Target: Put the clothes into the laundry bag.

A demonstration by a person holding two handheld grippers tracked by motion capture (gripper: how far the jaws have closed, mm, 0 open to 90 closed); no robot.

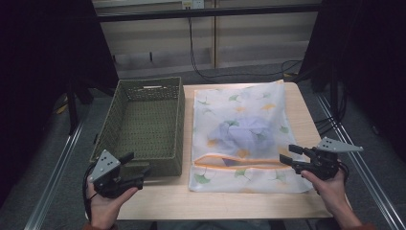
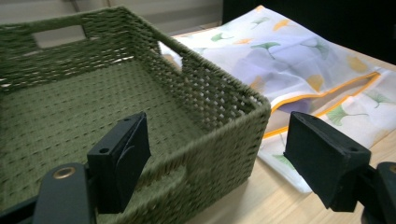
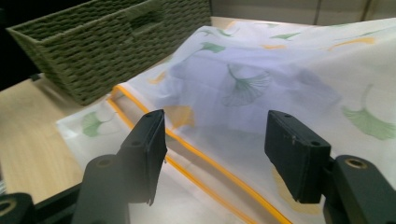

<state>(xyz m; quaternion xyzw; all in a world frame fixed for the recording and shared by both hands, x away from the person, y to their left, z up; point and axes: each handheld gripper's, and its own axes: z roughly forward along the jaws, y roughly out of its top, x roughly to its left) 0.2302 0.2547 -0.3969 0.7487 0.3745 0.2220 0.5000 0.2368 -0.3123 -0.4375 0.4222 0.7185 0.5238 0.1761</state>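
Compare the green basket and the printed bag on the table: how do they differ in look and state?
The basket is stiff, woven and dark green; the bag is thin, pale fabric printed with green and orange leaves, with an orange-edged opening. The basket stands open at the top with nothing inside; the bag lies flat with a bluish bundle showing through it. The basket is on the left, near the left gripper; the bag is on the right, near the right gripper. Both rest on the table, side by side.

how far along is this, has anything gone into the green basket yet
Nothing looks done: the green woven basket is empty and the leaf-print mesh bag lies flat on the table, something pale bluish inside. In hand: nothing; the left gripper and right gripper are open, touching nothing. Any handling of the bag remains.
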